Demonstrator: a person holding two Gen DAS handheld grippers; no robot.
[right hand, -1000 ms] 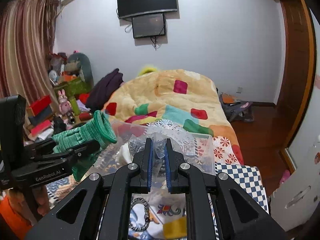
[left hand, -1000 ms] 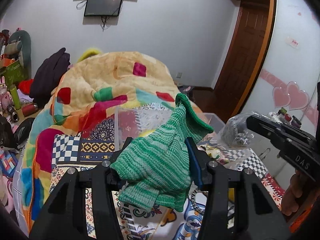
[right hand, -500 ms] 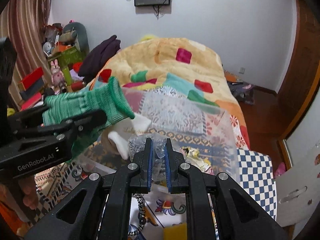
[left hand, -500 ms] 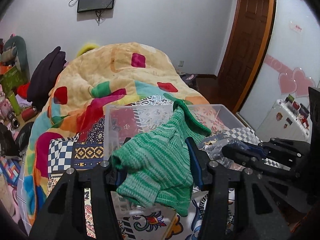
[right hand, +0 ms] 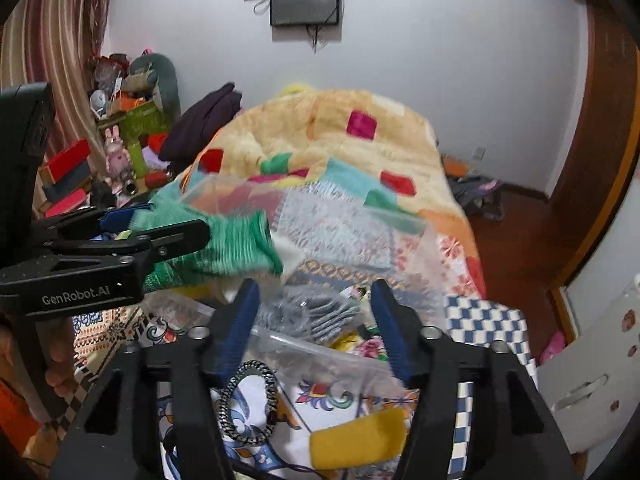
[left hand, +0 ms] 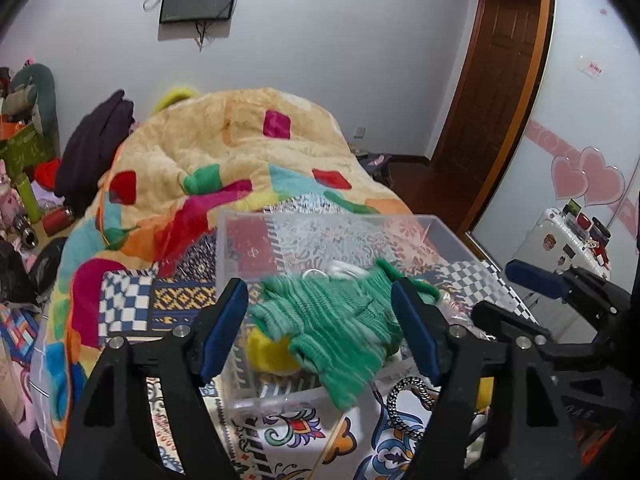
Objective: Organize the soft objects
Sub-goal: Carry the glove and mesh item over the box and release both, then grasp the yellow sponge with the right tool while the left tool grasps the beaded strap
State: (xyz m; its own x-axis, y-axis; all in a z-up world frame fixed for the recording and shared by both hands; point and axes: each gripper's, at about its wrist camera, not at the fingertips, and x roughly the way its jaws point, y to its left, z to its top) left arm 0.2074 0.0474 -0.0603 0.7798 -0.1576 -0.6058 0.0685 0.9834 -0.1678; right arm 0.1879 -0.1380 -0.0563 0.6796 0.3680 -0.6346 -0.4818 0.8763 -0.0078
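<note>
My left hand-held gripper stands wide, nothing clamped; green knit sock lies blurred between its fingers, over the clear bin, probably falling in. Right hand-held gripper is also wide, the grey bagged bundle loose just ahead, above the same bin, where soft items collect.

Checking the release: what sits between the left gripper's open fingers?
In the left wrist view, the green knit glove lies blurred between the left gripper's open fingers, over the clear bin.
</note>
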